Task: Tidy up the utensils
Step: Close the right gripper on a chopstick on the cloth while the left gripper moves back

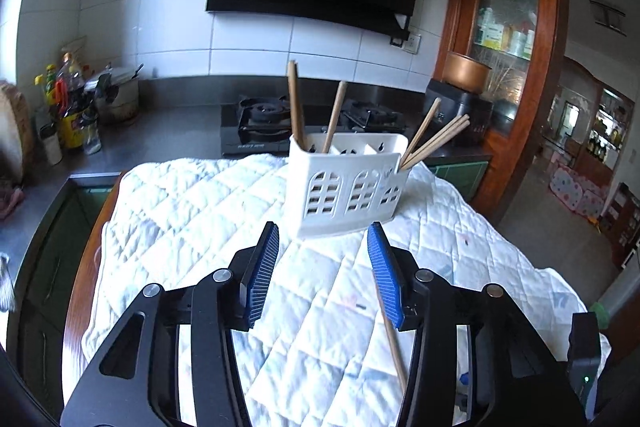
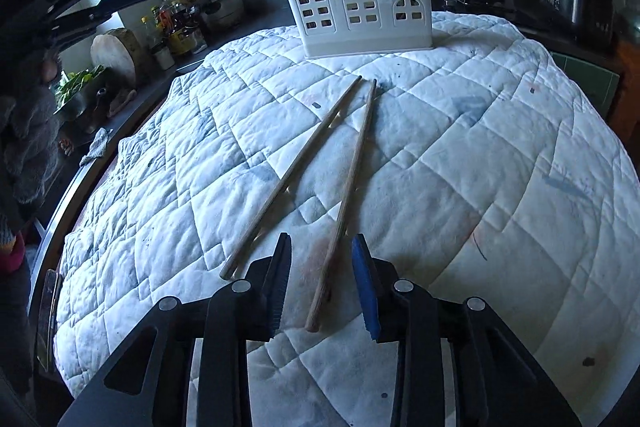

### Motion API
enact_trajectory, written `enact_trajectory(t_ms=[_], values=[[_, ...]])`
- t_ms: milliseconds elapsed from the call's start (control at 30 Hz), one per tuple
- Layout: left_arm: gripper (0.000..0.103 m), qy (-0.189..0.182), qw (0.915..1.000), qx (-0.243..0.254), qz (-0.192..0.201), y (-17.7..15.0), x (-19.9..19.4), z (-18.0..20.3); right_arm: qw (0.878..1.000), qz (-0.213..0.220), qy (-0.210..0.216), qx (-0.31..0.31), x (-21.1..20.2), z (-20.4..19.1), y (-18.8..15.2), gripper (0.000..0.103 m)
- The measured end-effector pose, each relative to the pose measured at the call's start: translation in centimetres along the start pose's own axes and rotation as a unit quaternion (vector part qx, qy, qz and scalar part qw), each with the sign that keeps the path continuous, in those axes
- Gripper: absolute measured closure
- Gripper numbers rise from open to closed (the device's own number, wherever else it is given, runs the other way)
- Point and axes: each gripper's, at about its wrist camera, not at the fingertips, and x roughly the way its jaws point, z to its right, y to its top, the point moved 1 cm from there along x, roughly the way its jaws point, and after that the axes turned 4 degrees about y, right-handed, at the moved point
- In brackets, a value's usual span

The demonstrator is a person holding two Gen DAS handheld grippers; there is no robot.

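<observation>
The right tongs are spread wide over the quilt on the table. One chopstick lies flat with its near end between the two pads, touching neither. A second chopstick lies just left of it. The holder stands upright at the far side, with more sticks in it. The left tongs are also spread and hold nothing, near the holder.
</observation>
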Motion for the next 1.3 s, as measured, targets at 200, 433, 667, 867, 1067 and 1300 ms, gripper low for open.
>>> enact_trajectory(t_ms=[200,433,667,867,1067,1300], values=[[0.056,0.031,0.9994,-0.015,-0.009,-3.4,-1.3,-1.3,1.000,0.000,-0.010,0.021,0.6,0.1,0.0,0.077],[0.056,0.032,0.9980,-0.038,-0.038,-6.8,-1.5,-1.6,0.999,0.002,-0.043,0.021,1.1,-0.2,0.4,0.086],[0.056,0.028,0.9962,-0.036,-0.074,-9.5,-0.8,-0.7,0.998,0.008,-0.056,0.014,0.7,0.1,0.2,0.096],[0.056,-0.010,0.9930,-0.030,-0.114,-12.2,0.1,1.9,0.998,0.020,-0.050,0.016,-0.5,0.9,-0.1,0.096],[0.056,-0.039,0.9886,-0.014,-0.145,-14.5,1.4,5.4,0.997,0.045,-0.057,-0.002,-2.5,1.1,-0.1,0.096],[0.059,-0.061,0.9835,-0.037,-0.166,-15.3,3.0,6.6,0.995,0.078,-0.064,-0.013,-4.7,1.7,0.3,0.096]])
